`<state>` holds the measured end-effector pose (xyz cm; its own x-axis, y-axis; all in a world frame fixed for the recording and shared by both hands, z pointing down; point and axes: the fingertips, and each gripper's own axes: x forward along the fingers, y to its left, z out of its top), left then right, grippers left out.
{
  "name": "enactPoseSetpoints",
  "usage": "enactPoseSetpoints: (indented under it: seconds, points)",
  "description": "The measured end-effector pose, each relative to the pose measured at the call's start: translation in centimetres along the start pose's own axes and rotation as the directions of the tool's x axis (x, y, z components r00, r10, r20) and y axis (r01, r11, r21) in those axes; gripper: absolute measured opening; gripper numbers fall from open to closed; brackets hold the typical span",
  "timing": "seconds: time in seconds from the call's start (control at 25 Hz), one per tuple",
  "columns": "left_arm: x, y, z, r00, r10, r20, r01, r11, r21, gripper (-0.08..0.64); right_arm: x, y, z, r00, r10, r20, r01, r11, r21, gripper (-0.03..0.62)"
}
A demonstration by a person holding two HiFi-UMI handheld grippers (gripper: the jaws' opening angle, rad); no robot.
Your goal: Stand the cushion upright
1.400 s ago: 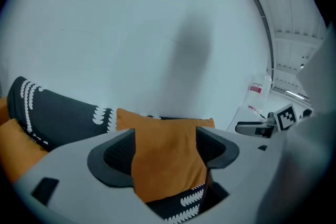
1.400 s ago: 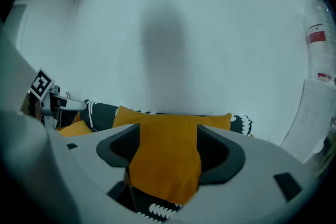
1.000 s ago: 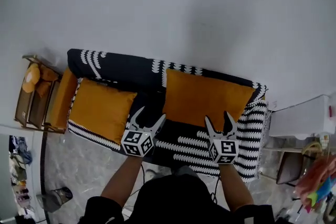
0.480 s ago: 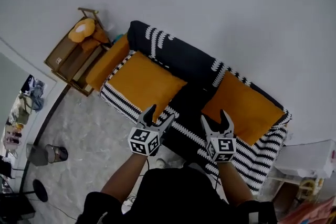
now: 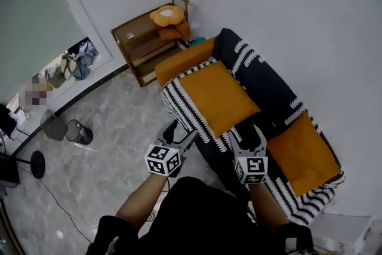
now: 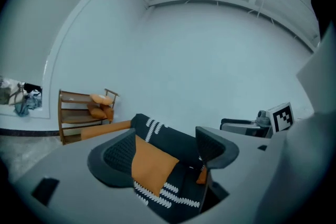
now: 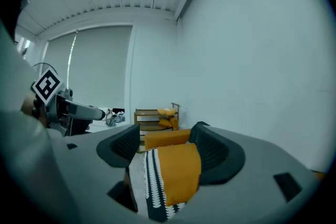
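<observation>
An orange cushion [image 5: 218,95] lies on the left end of a black sofa [image 5: 262,83] with white patterning. A second orange cushion [image 5: 301,155] sits at the sofa's right end. My left gripper [image 5: 182,129] hangs open over the floor just off the sofa's front edge, with nothing between its jaws. My right gripper [image 5: 246,133] is open and empty over the seat's front edge, short of the near cushion. The left gripper view frames that cushion [image 6: 152,165] between the open gripper [image 6: 163,152]; so does the right gripper view, cushion [image 7: 178,170] beyond gripper [image 7: 168,149].
An orange bolster [image 5: 185,60] forms the sofa's left arm. Beyond it a wooden shelf [image 5: 146,39] carries an orange plush [image 5: 167,15]. On the marble floor to the left are a small bin [image 5: 79,131] and a round stand base [image 5: 37,164]. A white wall runs behind the sofa.
The head view has swung left: the sofa now runs diagonally to the right, with shelf and floor revealed. Both grippers moved along the sofa toward the left cushion and stayed open.
</observation>
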<state>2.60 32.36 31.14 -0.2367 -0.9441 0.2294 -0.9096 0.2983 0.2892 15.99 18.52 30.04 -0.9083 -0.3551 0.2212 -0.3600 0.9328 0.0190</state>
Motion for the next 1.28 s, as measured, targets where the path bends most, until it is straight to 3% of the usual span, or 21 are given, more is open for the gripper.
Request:
enactPoseSetpoints:
  seconds: [0.24,0.52,0.76,1.0,1.28]
  points:
    - [-5.5,4.2,0.1,0.992,0.112,0.053,-0.109,0.993,-0.051,0.374,2.9,7.6,2.6,0.988,0.152,0.031,-0.146,0.981,-0.131,0.35]
    - [-7.2,7.7,0.9,0.973,0.219,0.07,-0.213,0.974,-0.08,0.374,6.6,10.2,2.6,0.968,0.249,0.008,-0.247,0.963,-0.106,0.35]
    - [-4.5,11.6,0.7,0.956,0.283,0.077,-0.28,0.959,-0.049,0.374,12.7,7.9,-0.7,0.966,0.257,0.005,-0.256,0.965,-0.056,0.35]
    - [2.2,14.9,4.2,0.949,0.307,0.069,-0.304,0.951,-0.045,0.374,19.3,2.9,1.2,0.971,0.237,0.01,-0.237,0.971,-0.025,0.35]
    - [11.3,15.7,7.3,0.962,0.269,0.051,-0.269,0.963,-0.009,0.374,23.9,-5.6,2.7,0.99,0.139,0.019,-0.14,0.989,0.038,0.331]
